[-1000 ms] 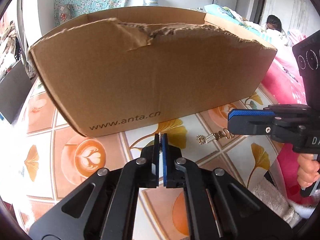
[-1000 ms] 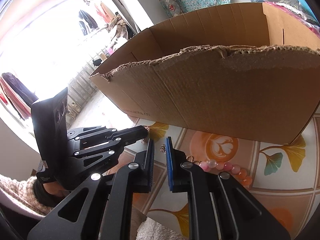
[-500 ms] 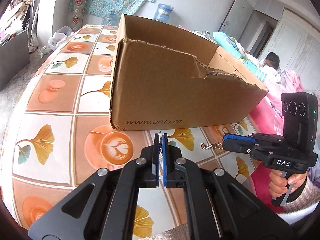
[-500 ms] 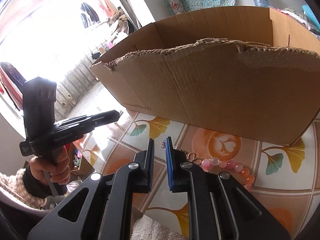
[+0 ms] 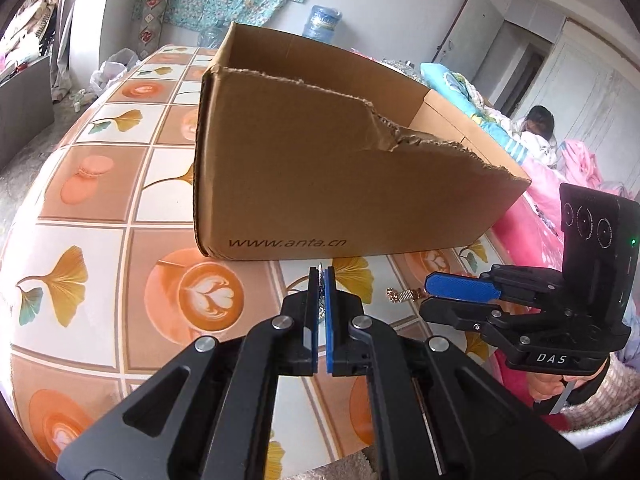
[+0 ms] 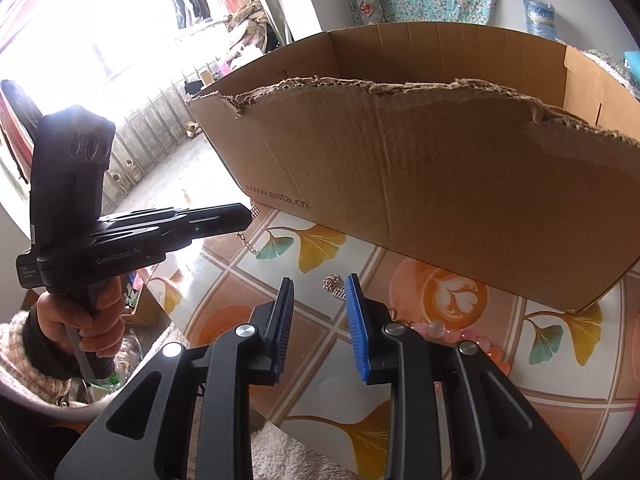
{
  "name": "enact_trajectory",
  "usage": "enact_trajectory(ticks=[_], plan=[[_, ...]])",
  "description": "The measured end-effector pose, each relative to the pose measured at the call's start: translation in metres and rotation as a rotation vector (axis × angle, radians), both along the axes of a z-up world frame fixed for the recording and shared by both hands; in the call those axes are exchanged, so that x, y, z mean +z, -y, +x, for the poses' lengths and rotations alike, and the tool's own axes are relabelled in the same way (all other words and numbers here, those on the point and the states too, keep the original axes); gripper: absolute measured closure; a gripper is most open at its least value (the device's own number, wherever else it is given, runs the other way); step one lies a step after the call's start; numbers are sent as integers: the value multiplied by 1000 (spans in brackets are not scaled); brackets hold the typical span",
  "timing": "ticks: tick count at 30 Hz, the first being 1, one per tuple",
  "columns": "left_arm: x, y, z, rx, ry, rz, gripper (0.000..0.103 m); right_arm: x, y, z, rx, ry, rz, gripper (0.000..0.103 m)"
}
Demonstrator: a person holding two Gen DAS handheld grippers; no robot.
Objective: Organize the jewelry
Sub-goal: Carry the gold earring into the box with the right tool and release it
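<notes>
My left gripper (image 5: 321,276) is shut on a small silver chain (image 5: 321,270), held above the table before the cardboard box (image 5: 340,184). The right wrist view shows that left gripper (image 6: 246,216) at the left, with the chain (image 6: 248,238) dangling from its tip. My right gripper (image 6: 319,282) points down at the table and its jaws are opening. Nothing is pressed between its pads. A small gold piece (image 6: 335,286) lies on the table just past its fingertips. The same gold piece (image 5: 402,295) lies at the tip of the right gripper (image 5: 427,295). A pink bead bracelet (image 6: 440,330) lies behind the right finger.
The torn-edged box (image 6: 440,184) stands close behind both grippers, open at the top. The table (image 5: 100,200) has a tile-pattern cloth of leaves and cups. A white fluffy cloth (image 6: 276,448) lies at the near edge. A person (image 5: 536,128) sits far right in the background.
The left gripper has drawn back from the box and swung left, chain still in it. The right gripper's jaws have widened over the gold piece.
</notes>
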State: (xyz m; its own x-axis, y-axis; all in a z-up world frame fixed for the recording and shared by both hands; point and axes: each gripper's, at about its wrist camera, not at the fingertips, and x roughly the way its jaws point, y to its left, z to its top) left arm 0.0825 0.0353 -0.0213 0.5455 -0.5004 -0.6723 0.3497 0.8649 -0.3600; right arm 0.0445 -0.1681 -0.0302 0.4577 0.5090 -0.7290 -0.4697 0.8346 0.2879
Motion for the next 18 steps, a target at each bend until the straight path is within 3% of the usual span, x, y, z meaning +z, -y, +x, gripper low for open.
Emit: enact_trajectory(ticks=[7, 18], plan=[[-4, -5, 1, 8, 0, 12, 101, -4, -17, 11, 62, -34, -48, 76], [-7, -11, 1, 16, -7, 1, 101, 1, -6, 21, -13, -27, -106, 77]])
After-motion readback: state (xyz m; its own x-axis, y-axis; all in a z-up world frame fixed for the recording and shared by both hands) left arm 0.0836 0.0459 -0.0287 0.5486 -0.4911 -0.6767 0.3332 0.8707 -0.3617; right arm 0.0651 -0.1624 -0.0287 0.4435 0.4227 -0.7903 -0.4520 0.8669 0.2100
